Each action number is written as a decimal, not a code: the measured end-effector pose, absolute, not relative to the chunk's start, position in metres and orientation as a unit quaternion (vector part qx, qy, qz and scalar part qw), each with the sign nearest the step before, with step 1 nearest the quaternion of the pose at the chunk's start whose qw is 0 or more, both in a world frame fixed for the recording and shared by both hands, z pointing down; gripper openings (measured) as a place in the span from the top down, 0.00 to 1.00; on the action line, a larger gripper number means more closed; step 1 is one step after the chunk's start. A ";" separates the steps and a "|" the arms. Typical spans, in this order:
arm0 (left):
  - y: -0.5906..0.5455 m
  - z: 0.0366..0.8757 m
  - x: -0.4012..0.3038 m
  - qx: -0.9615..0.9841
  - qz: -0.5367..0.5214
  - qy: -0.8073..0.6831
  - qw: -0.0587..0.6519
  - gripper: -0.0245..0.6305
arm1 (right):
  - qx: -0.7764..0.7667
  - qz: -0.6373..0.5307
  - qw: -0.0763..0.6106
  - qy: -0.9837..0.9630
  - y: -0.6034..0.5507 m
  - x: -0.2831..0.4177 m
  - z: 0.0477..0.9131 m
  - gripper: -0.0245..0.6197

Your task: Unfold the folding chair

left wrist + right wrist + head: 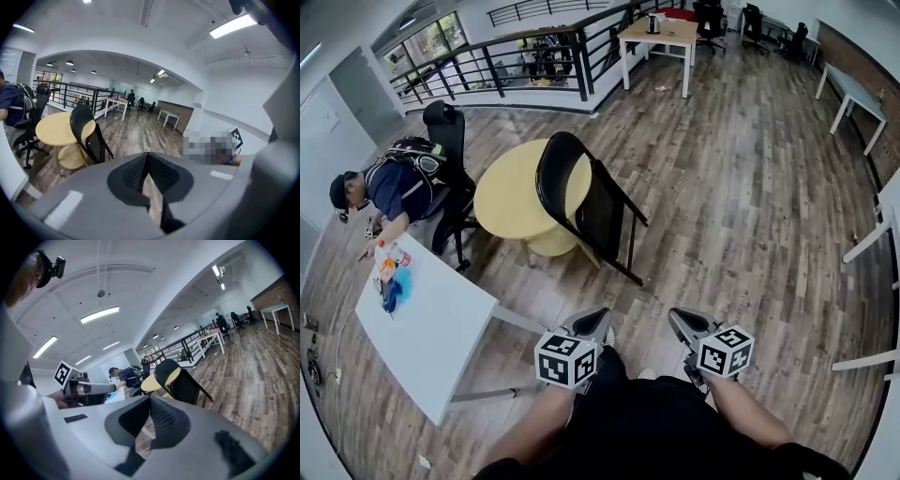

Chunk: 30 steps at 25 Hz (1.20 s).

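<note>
A black folding chair (586, 202) stands folded, leaning against the round yellow table (511, 199); it also shows at the left of the left gripper view (89, 136) and mid-frame in the right gripper view (185, 383). My left gripper (598, 322) and right gripper (677, 321) hang side by side close to my body, well short of the chair. Both are shut with nothing between their pads, as the left gripper view (148, 161) and the right gripper view (150, 404) show.
A white table (427, 323) stands at my left with small items on it; a person (389, 187) bends over it beside a black office chair (450, 169). A wooden table (661, 37) and a railing (534, 52) lie far back. White tables (853, 94) line the right.
</note>
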<state>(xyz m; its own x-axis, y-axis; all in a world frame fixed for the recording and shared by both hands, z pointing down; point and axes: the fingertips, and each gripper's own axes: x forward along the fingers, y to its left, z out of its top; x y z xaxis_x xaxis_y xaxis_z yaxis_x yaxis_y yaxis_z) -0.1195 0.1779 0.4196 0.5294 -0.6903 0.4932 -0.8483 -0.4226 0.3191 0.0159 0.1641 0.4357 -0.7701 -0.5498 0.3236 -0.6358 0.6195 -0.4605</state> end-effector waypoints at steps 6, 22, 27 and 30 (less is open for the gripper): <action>0.177 0.432 -0.130 0.827 0.137 -0.464 0.287 0.95 | 0.328 0.291 0.091 -0.894 0.161 0.006 0.447 0.95; 0.151 0.451 -0.158 0.813 0.129 -0.472 0.315 0.95 | 0.303 0.295 0.131 -0.896 0.134 -0.025 0.461 0.95; 0.138 0.458 -0.165 0.809 0.130 -0.472 0.326 0.95 | 0.300 0.304 0.140 -0.893 0.121 -0.033 0.469 0.95; 0.129 0.463 -0.171 0.807 0.132 -0.471 0.330 0.95 | 0.298 0.308 0.142 -0.892 0.111 -0.039 0.472 0.95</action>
<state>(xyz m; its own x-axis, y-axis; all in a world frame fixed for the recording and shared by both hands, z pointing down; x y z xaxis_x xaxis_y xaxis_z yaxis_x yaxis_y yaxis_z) -0.1710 0.1291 0.4628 0.5209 -0.6739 0.5240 -0.8479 -0.3374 0.4089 -0.0393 0.1111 0.4722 -0.7817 -0.4450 0.4369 -0.6198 0.6319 -0.4653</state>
